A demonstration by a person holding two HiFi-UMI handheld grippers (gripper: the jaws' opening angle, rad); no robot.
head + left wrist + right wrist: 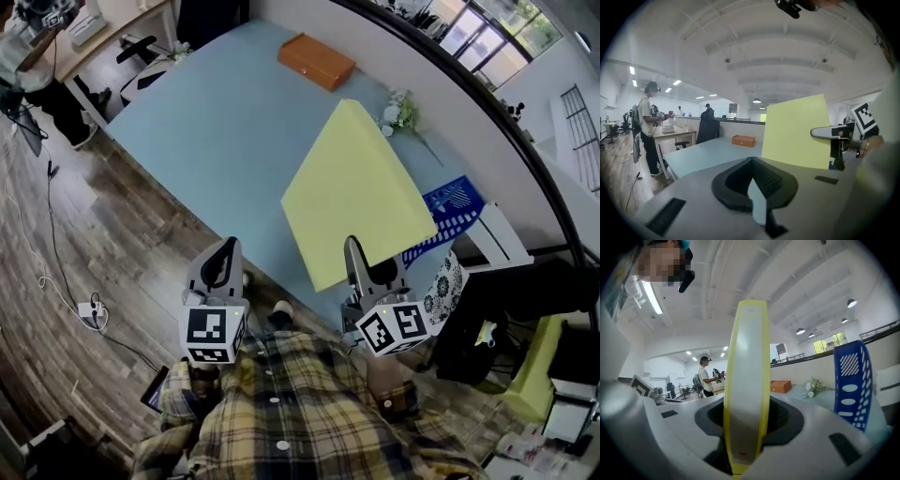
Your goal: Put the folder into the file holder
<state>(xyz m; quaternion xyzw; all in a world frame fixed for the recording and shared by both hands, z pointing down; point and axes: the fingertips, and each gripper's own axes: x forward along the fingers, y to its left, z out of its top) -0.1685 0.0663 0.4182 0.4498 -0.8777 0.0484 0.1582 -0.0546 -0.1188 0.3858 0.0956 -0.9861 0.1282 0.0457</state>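
Note:
A large yellow folder (356, 192) is held up at a slant over the right part of the blue-grey table (206, 141). My right gripper (361, 258) is shut on its near lower edge. In the right gripper view the folder (746, 380) stands edge-on between the jaws. The blue perforated file holder (450, 220) sits just right of the folder at the table's right end, and shows as the blue file holder (853, 385) ahead to the right. My left gripper (225, 248) hovers at the table's near edge, tips together, holding nothing. The left gripper view shows the folder (797, 131) to its right.
An orange-brown box (316, 61) lies at the table's far end, with a small bunch of white flowers (401, 114) near the wall. A white device (497, 239) stands behind the file holder. A person (28, 56) stands at a desk at the far left.

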